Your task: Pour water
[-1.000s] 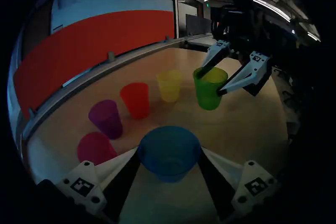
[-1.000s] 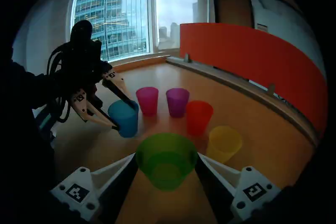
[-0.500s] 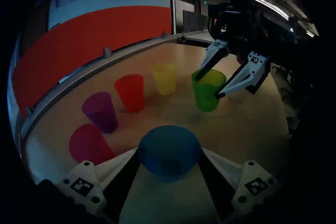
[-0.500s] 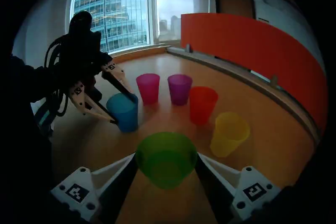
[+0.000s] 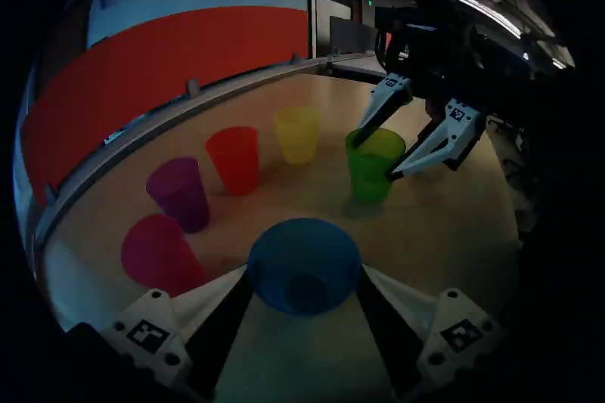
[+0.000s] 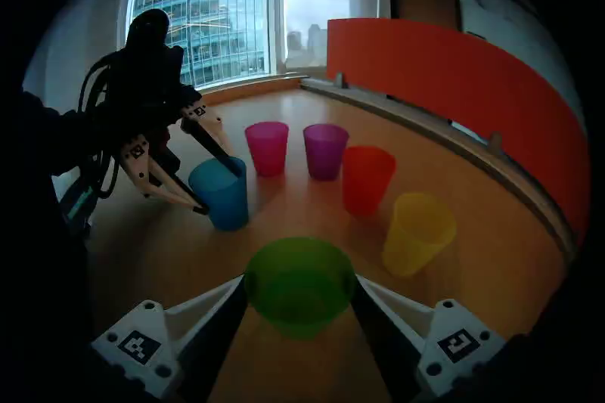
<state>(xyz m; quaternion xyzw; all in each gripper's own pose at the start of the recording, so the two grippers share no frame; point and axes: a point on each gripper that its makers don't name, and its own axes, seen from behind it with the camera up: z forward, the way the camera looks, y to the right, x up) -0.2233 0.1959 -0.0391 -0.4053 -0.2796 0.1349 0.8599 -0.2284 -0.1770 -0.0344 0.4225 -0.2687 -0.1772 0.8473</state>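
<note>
In the left gripper view, my left gripper (image 5: pixel 304 274) is shut on a blue cup (image 5: pixel 304 263), rim facing the camera. Farther off, the right gripper (image 5: pixel 373 156) grips a green cup (image 5: pixel 370 168) upright over the wooden table (image 5: pixel 446 221). In the right gripper view, my right gripper (image 6: pixel 300 282) is shut on the green cup (image 6: pixel 300 286). To the left there, the left gripper (image 6: pixel 214 185) holds the blue cup (image 6: pixel 221 193) upright. Whether either cup rests on the table is unclear.
A row of cups stands along the table: yellow (image 5: pixel 297 134), red (image 5: pixel 234 159), purple (image 5: pixel 179 193) and magenta (image 5: pixel 155 254). An orange partition (image 5: pixel 151 78) runs behind a rail at the table's edge. Large windows (image 6: pixel 204 17) lie behind the person's dark sleeve (image 6: pixel 45 153).
Both grippers have shifted slightly with their cups still held. The row of cups has slid a little across both views, and the yellow cup now sits lower right in the right gripper view.
</note>
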